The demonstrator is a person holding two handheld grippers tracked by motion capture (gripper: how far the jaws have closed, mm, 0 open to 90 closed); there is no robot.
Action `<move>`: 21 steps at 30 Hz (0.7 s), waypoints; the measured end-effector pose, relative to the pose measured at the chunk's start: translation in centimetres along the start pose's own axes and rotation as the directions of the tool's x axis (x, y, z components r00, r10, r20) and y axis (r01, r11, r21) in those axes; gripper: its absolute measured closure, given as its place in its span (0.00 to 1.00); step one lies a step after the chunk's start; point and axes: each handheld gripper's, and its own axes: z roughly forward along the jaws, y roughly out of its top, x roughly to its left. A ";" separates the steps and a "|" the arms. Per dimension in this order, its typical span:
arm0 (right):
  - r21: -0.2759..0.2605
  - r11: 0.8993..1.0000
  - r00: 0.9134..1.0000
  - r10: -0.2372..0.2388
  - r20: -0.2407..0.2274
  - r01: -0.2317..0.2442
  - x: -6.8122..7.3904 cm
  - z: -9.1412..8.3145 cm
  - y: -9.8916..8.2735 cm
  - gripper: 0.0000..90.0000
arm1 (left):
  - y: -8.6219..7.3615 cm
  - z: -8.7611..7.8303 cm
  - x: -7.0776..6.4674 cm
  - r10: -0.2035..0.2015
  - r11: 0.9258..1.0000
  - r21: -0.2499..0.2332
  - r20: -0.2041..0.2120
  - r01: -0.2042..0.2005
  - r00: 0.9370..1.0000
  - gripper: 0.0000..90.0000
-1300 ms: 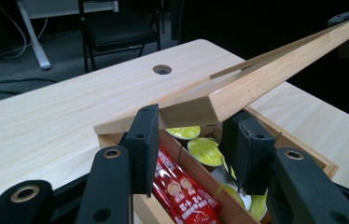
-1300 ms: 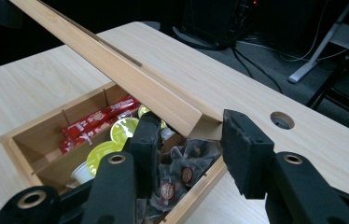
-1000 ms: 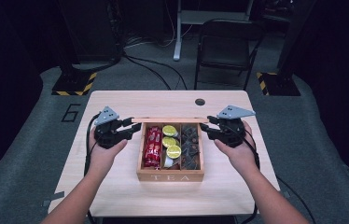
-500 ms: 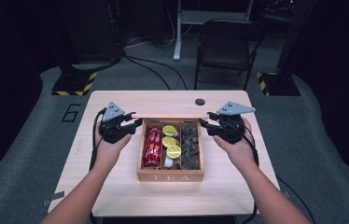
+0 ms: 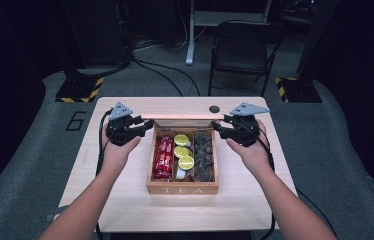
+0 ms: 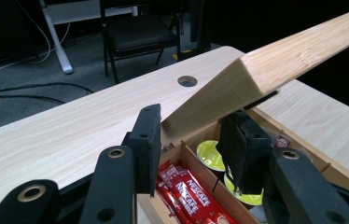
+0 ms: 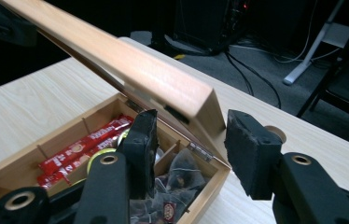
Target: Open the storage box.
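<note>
A wooden box marked TEA (image 5: 182, 189) stands mid-table with its lid (image 5: 182, 117) raised at the back. Inside lie red Nescafe sachets (image 5: 164, 157), yellow-green capsules (image 5: 182, 150) and dark tea bags (image 5: 204, 155). My left gripper (image 5: 147, 125) is shut on the lid's left end (image 6: 294, 60), its pads against the wood (image 6: 193, 140). My right gripper (image 5: 217, 127) straddles the lid's right end (image 7: 130, 65). Its jaws have just been opening (image 7: 189, 140), and a narrow gap separates the right pad (image 7: 249, 149) from the wood.
A round hole (image 5: 214, 109) is cut in the tabletop behind the box. A black chair (image 5: 240, 50) stands beyond the far edge. Bases with yellow-black stripes (image 5: 77, 90) (image 5: 295, 85) sit on the floor at both far corners. Bare table flanks the box.
The lid has swung a little further up and back. Both grippers have shifted slightly away from me with it.
</note>
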 end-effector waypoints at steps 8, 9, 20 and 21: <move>0.008 1.000 1.000 -0.006 0.028 0.005 -0.3 1.2 0.2 0.60 | 0.6 0.3 0.3 0.002 1.000 0.008 -0.010 -0.002 1.000 0.67; 0.008 1.000 1.000 -0.006 0.028 0.005 -0.3 1.2 0.2 0.60 | 0.7 0.3 0.3 0.002 1.000 0.013 -0.008 -0.002 1.000 0.67; -0.010 1.000 0.999 0.006 0.045 -0.005 -0.9 2.5 0.2 0.59 | 1.1 0.8 0.8 -0.021 1.000 0.011 -0.005 0.021 1.000 0.67; -0.013 1.000 0.999 -0.002 0.047 0.002 -0.9 2.7 0.2 0.59 | 1.2 0.8 0.9 -0.020 1.000 0.014 -0.005 0.020 1.000 0.67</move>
